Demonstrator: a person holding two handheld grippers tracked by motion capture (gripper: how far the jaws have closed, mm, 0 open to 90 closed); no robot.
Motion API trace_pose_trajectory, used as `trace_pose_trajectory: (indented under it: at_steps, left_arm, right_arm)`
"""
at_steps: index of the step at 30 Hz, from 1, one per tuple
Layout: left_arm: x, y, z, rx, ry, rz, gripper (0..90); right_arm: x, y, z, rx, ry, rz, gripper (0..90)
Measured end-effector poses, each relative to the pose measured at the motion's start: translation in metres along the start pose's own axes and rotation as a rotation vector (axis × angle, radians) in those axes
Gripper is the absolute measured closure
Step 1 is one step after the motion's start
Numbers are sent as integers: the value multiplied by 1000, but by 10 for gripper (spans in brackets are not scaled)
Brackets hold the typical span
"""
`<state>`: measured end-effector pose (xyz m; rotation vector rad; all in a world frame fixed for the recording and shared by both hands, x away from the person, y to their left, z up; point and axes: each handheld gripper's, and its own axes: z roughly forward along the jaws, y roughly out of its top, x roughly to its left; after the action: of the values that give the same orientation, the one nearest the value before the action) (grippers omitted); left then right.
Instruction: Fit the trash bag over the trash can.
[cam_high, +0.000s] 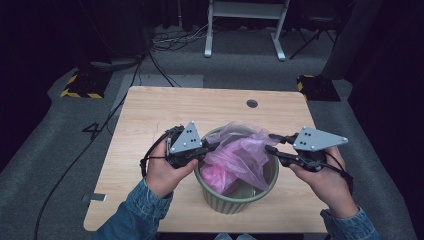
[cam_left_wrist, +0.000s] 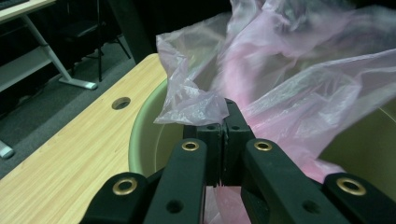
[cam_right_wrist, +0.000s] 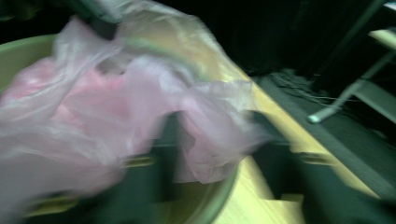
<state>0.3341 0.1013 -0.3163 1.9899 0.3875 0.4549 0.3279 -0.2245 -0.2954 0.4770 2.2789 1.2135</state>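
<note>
Now the left gripper (cam_left_wrist: 223, 122) pinches the flimsy pink bag (cam_high: 239, 152) at its rim, mid-frame over the bin (cam_high: 235, 200); right gripper (cam_high: 273, 143) jaws gape beside the slippery film.

The left black two-finger gripper (cam_high: 212, 148), held in a denim-sleeved left hand (cam_high: 162, 172), has its fingers (cam_left_wrist: 212, 135) pressed together. The right black gripper (cam_high: 272, 142), in the right hand (cam_high: 327, 180), faces it with fingers spread apart.

thin pink plastic bag (cam_high: 239, 154), crumpled and translucent, bunched loosely inside the round green bin (cam_high: 235, 202) on the table.
</note>
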Motion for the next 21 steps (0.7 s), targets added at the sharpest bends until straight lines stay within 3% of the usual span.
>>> trace_pose_trajectory:
  at_steps: [1,3,14,21]
  left_arm:
    - [1,-1,-1,-2,5,1,888]
    - [3,-3,-5,-13,20,-7,889]
    - [18,-19,-34,-33,104,-65,897]
    - [22,-26,-47,-19,155,-63,899]
  right_arm:
    - [0,0,1,5,19,-3,852]
    - [2,-1,0,7,21,3,900]
    - [-10,-17,-48,7,-77,59,900]
    - [-10,-31,-69,20,-113,71,900]
